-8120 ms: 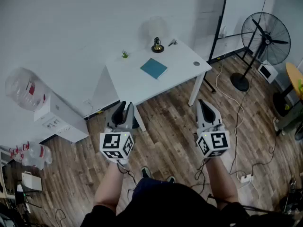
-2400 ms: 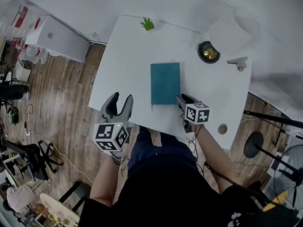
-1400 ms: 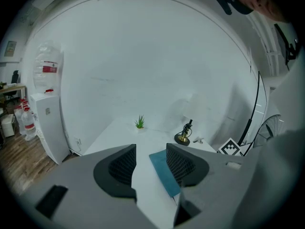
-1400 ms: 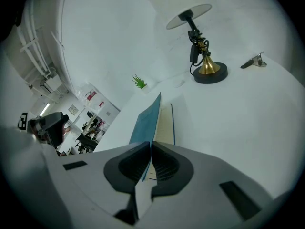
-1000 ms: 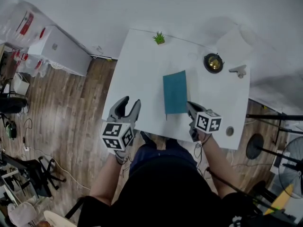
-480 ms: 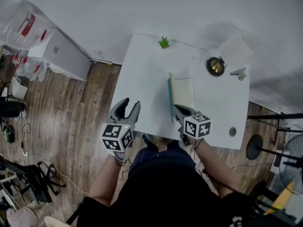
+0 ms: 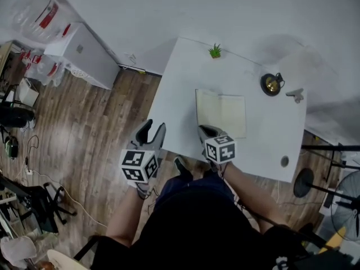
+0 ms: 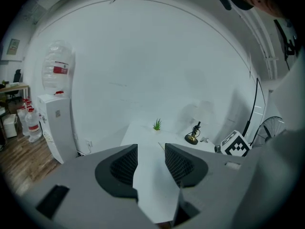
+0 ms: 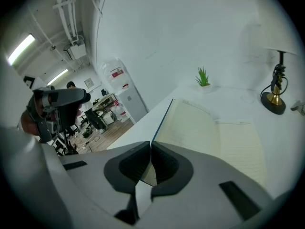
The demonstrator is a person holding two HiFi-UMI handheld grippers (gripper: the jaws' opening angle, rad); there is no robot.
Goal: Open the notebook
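**Position of the work.** The notebook (image 7: 225, 114) lies open on the white table (image 7: 180, 80), cream pages up. Its spine runs roughly from 12 to 6 o'clock in the head view. The open spread reaches from 9 to 3 o'clock.

**Right gripper.** The right gripper (image 7: 205, 130) stands at the near-left corner of the notebook, at about 7 o'clock from the spread's centre. The rest of the notebook lies toward 12 to 1 o'clock from it. In the right gripper view, the jaws are closed almost together. The thin corner of the left cover (image 9: 159, 123) runs in between the pads, so the gripper appears clamped on that cover.

**Left gripper.** The left gripper (image 7: 151, 129) hangs at the table's near-left edge, at 9 o'clock from the right gripper and well apart from the notebook. Its jaws stand apart and have just been closing a little. Only bare table shows between them. The right gripper is the nearer unit.

**Judgement.** The opening looks done. The coming move depends on the clamped corner: part the jaws, then draw back toward 6 o'clock, away from the spread. This should let the cover settle without dragging the notebook.

**Containers.** A small pot holding a green plant (image 7: 214, 52) sits at the table's far edge, at 12 o'clock. A water dispenser (image 7: 84, 49) at 10 o'clock carries a clear bottle (image 7: 42, 13). Its fill level cannot be told.
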